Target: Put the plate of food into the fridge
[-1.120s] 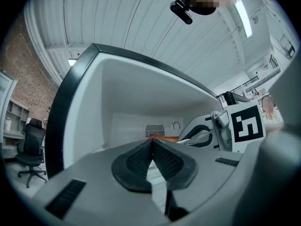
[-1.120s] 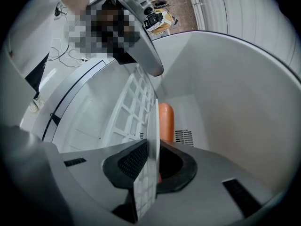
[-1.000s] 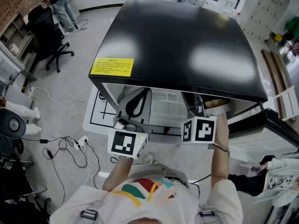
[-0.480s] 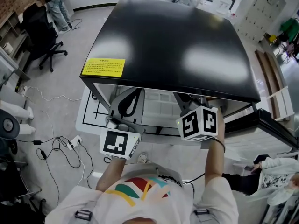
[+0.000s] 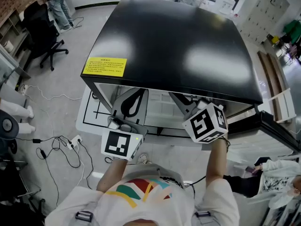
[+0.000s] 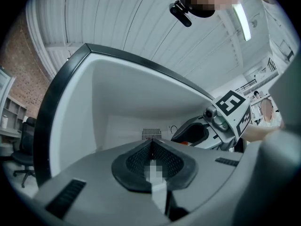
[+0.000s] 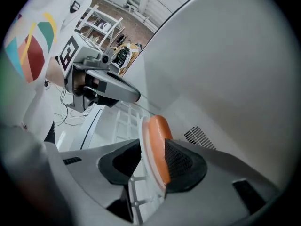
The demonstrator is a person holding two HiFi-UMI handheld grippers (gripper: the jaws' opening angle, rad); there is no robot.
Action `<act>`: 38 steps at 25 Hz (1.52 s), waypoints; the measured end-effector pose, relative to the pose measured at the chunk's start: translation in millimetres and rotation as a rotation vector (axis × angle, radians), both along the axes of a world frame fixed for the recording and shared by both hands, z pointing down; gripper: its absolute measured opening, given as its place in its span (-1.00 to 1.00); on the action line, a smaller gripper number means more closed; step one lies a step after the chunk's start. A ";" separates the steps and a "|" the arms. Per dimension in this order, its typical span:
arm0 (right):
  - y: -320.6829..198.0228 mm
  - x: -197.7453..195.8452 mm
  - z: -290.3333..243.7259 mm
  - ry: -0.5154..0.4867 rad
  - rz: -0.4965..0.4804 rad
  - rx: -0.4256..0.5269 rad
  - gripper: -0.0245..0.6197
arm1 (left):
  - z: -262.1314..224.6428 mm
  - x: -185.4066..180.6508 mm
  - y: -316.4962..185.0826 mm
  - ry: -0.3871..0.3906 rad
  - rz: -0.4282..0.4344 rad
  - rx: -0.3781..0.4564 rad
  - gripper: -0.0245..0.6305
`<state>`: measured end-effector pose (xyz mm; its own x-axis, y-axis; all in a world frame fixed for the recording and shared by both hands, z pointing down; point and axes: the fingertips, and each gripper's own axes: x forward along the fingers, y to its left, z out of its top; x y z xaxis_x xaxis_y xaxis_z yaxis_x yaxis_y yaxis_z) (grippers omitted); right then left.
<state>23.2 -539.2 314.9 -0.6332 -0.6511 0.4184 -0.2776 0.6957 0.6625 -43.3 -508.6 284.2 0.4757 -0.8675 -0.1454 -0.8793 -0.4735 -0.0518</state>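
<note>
- The right gripper (image 7: 153,147) has the round white plate (image 7: 142,142) edge-on between its jaws, with a smooth orange sausage-like piece of food (image 7: 159,135) on it. The jaws have just been opening and now stand wide. One pad is clear of the rim and the other sits just against the food, so nothing clamps the plate.
- The plate is inside the fridge cavity. If it is not fully seated, letting go could tip it and roll the food off, as I judge it. A pad dragging on the rim during withdrawal could pull the plate back out.
- The left gripper (image 6: 151,147) is closed, its pads meeting on nothing, at the fridge's mouth near the right one. A careless pull-out could knock the two together.
- What the plate rests on is hidden behind the jaws; a white wire rack (image 7: 123,121) shows only beyond it.
- In the head view, the glossy black top of the fridge (image 5: 174,41) covers the plate and both sets of jaw tips.
</note>
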 end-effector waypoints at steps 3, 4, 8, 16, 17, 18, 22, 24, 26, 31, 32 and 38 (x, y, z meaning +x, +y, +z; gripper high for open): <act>6.9 -2.7 -2.7 -0.049 -0.053 -0.060 -0.52 | -1.3 -0.9 0.0 0.006 0.000 0.002 -0.91; 9.6 -4.0 -3.4 -0.068 -0.078 -0.087 -0.52 | -1.8 -1.3 0.0 0.010 0.001 0.003 -0.91; 17.5 -5.8 -5.5 -0.144 -0.140 -0.183 -0.51 | -3.1 -0.1 1.4 0.019 0.007 0.005 -0.91; 35.5 -14.3 -27.2 -0.310 -0.229 -0.208 -0.49 | -5.5 5.3 4.4 0.016 0.015 0.014 -0.91; 34.8 -14.1 -31.0 -0.324 -0.220 -0.192 -0.49 | -6.4 5.2 5.0 0.017 0.014 0.016 -0.91; 34.4 -13.9 -35.8 -0.345 -0.213 -0.175 -0.49 | -7.2 4.9 5.7 0.017 0.013 0.017 -0.91; 35.1 -10.1 -51.6 -0.438 -0.182 -0.125 -0.49 | -8.7 6.0 9.1 0.014 0.015 0.021 -0.91; 36.0 -6.2 -56.6 -0.485 -0.155 -0.112 -0.49 | -10.3 8.2 10.8 0.012 0.019 0.026 -0.91; 38.9 -1.6 -61.5 -0.542 -0.130 -0.106 -0.49 | -12.1 10.5 12.9 0.013 0.021 0.028 -0.91; 48.8 10.2 -76.8 -0.673 -0.067 -0.029 -0.49 | -14.1 14.5 20.3 0.010 0.028 0.039 -0.91; 51.2 12.9 -80.0 -0.703 -0.052 -0.012 -0.49 | -14.6 15.6 22.0 0.011 0.031 0.041 -0.91; 67.8 21.9 -85.6 -0.769 -0.001 0.037 -0.49 | -18.6 22.0 34.1 0.007 0.051 0.049 -0.91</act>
<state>45.1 -471.4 229.3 -0.7378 -0.6553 -0.1617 -0.6688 0.6776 0.3059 -21.3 -474.4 265.6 0.5182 -0.8336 -0.1910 -0.8543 -0.5150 -0.0700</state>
